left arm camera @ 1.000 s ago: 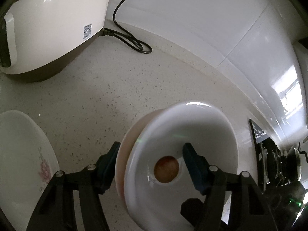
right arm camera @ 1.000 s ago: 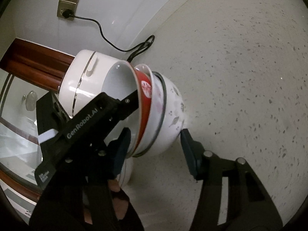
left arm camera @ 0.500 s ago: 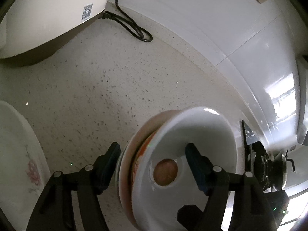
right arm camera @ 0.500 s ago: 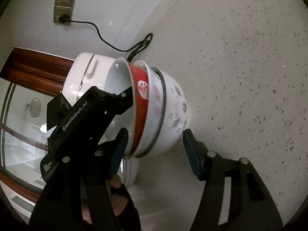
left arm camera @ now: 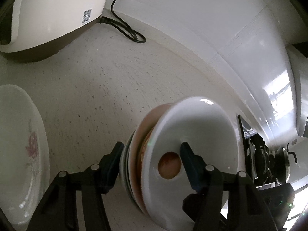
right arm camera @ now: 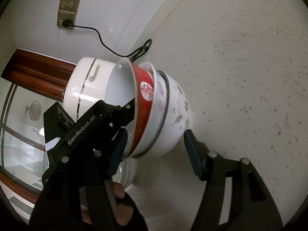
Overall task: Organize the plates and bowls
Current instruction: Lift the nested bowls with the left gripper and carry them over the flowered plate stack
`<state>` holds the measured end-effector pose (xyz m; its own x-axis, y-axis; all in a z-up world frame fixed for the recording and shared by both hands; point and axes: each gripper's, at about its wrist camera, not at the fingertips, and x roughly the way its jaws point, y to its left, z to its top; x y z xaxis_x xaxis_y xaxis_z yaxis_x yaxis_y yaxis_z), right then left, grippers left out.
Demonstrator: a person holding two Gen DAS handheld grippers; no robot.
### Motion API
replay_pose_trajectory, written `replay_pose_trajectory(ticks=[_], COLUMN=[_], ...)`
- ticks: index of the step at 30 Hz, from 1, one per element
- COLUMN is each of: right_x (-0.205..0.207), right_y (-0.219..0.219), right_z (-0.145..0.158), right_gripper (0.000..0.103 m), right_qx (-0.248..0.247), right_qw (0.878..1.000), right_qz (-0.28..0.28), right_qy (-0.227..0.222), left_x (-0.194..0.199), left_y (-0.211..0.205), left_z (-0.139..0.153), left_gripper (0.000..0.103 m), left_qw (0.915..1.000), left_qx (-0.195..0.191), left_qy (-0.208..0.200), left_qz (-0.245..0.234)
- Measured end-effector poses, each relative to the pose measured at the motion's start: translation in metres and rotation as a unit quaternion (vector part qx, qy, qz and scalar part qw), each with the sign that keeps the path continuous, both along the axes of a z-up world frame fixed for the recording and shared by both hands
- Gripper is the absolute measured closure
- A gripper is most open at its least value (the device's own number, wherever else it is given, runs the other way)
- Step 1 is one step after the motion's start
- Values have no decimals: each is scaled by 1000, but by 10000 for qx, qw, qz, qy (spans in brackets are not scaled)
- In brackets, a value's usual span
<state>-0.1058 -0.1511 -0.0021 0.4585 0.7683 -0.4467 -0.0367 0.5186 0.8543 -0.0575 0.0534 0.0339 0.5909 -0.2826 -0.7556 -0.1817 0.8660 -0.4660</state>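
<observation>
Speckled countertop (left arm camera: 119, 88) beneath; my left gripper (left arm camera: 152, 158) clamps the nested bowl stack (right arm camera: 154, 113) across its rims, tilted sideways for carrying. Right gripper (right arm camera: 154, 144) straddles it, spread wide, apparently untouching.

A pale speckled table (left arm camera: 119, 80) fills most of both views and meets a white wall at its far edge. Seen from the left tool (left arm camera: 152, 163), a white rice cooker (left arm camera: 53, 13) stands on the table far ahead to the left. Its black cord (left arm camera: 125, 30) lies looped on the table just right of the cooker, by the wall. A white plate (left arm camera: 21, 150) with a pink flower lies on the table close by, to the left of that tool.
</observation>
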Motion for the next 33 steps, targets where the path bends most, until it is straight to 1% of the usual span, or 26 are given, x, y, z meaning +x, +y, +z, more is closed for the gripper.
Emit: replay_pose_trajectory(ticks=[9,14,22,27,33], right_x=[-12,-16,-24,-29,-35], right_y=[-3,-4,3,13,31], right_z=[1,5,23,35,48], right_gripper=[39,39,39,39,39], right_qx=[-71,-55,-63,2,103], right_qw=[9998,9996,9986,9978,9966], right_qz=[-36,-35,41,144,328], right_qy=[-170,-283,-522,-648,-754], left_x=[-20,-24,-43,-61,-84], left_y=[-2,1,14,29,46], left_z=[2,8,28,45,63], left_gripper=[43,43,43,43,43], left_qw=[9998,9996,9985,9974,9958], left_qx=[-54,-93,-127,-136,-40], left_qy=[-161,-260,-524,-684,-846], left_qz=[-57,-43,64,171,338])
